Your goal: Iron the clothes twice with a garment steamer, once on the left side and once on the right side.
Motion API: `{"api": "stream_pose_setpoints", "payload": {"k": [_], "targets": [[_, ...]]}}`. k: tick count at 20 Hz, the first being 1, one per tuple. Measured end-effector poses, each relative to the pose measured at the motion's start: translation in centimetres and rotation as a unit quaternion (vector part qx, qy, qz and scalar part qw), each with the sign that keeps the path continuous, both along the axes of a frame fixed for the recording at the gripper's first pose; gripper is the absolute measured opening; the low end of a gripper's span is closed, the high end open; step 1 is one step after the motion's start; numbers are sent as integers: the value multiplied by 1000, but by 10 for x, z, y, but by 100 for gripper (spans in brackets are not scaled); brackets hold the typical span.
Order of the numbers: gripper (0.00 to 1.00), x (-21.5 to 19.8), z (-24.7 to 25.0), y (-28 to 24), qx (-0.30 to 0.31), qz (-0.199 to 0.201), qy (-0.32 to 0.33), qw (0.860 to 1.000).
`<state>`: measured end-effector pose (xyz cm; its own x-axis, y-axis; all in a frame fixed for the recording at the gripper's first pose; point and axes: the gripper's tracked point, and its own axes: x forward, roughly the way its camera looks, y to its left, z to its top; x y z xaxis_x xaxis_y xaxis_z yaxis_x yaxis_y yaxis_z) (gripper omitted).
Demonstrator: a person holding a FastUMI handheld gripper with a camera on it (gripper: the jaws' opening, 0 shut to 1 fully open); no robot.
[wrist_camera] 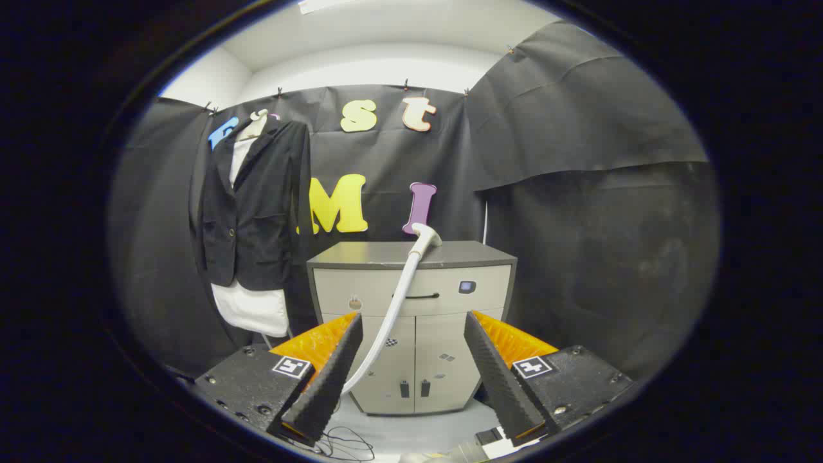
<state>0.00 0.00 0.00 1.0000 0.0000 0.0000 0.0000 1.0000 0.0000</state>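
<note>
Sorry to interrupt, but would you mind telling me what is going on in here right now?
A person is holding tongs, open and gripping nothing, aimed at a grey cabinet. The steamer head rests on the cabinet top, its white hose trailing down in front. A dark jacket over a white shirt hangs beside the cabinet. Steaming has not begun.

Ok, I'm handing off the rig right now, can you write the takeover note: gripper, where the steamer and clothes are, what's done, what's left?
Gripper: open, fingers spread wide, holding nothing.
Steamer head: resting on top of the cabinet, beyond the fingers; its hose runs down the cabinet front toward the floor, passing just inside the left finger.
Clothes: dark jacket over a white shirt on a hanger, against the booth wall left of the cabinet.
Done: nothing visible; steamer not picked up.
Left: grasp the steamer head, steam the jacket's left side once, then the right side once.
</note>
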Motion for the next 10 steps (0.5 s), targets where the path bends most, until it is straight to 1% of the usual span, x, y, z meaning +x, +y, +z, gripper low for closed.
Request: {"api": "stream_pose_setpoints", "payload": {"k": [10], "targets": [[99, 9, 0, 4, -7, -3, 10, 1000]]}}
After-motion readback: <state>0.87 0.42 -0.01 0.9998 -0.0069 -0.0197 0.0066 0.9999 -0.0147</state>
